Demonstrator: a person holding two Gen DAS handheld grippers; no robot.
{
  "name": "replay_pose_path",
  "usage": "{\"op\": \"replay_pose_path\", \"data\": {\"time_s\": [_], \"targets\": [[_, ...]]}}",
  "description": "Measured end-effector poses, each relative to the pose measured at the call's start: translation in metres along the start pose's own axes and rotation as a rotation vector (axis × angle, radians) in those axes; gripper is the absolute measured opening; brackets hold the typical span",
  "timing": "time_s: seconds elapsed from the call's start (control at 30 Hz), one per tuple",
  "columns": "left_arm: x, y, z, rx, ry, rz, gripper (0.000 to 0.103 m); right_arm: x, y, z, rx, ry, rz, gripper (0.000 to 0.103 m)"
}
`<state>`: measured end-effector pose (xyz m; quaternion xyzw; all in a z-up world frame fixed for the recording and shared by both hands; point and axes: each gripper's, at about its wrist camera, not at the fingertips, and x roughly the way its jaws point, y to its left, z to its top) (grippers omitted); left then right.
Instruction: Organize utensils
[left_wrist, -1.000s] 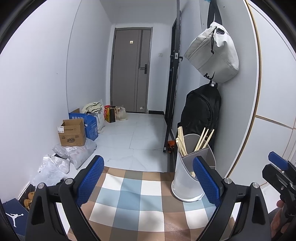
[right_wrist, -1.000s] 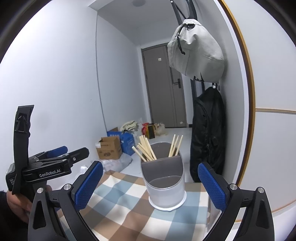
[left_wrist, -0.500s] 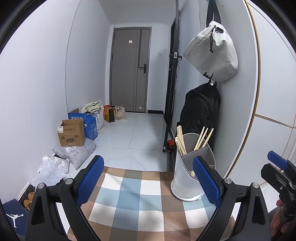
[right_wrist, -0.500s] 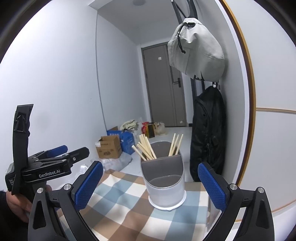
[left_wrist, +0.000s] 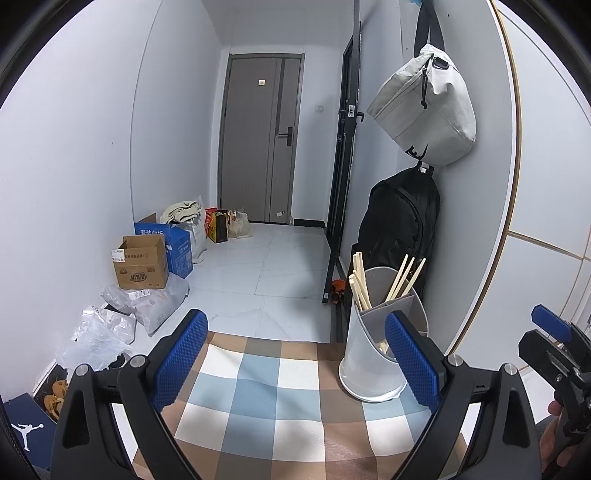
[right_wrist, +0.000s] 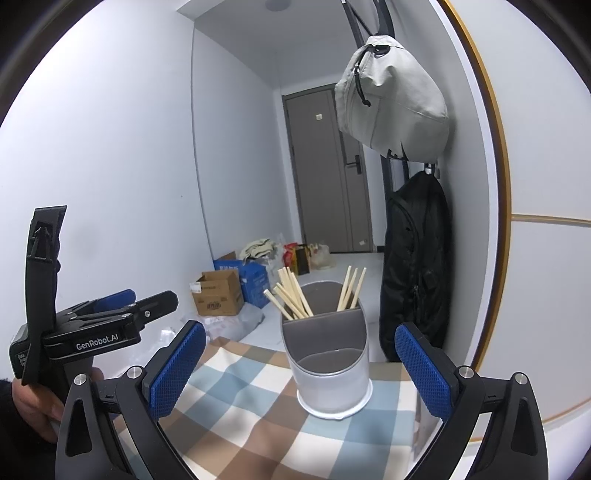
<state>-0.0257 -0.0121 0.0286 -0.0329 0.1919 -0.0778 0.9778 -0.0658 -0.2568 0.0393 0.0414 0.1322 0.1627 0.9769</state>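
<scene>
A white-and-grey utensil holder (right_wrist: 330, 363) stands upright on the checked tablecloth (right_wrist: 251, 413), near its far right edge. Several wooden chopsticks (right_wrist: 291, 297) lean in its rear left compartment and three more chopsticks (right_wrist: 351, 288) in its rear right one; the front compartment looks empty. My right gripper (right_wrist: 301, 363) is open, its blue pads wide on either side of the holder and nearer than it. My left gripper (left_wrist: 295, 360) is open too, with bare cloth between its pads; the holder (left_wrist: 373, 354) sits by its right pad. Neither grips anything.
The cloth-covered table (left_wrist: 273, 398) ends just beyond the holder. A black backpack (right_wrist: 415, 266) and a grey bag (right_wrist: 391, 99) hang on the right wall behind it. Cardboard boxes (left_wrist: 142, 264) and plastic bags (left_wrist: 110, 321) litter the floor at left. A hand (right_wrist: 31, 406) holds the left gripper.
Both views have barely shifted; the left gripper drifted very slightly. Both grippers stay open and the holder has not moved.
</scene>
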Motion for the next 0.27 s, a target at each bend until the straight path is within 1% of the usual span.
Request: {"op": "replay_pose_path", "data": {"time_s": [0.27], "targets": [[0.0033,-0.0009,-0.0003,-0.003,0.01,-0.012,0.094,0.0021,-0.0004,-0.0007,0.003,0.001,0.007,0.103]]}}
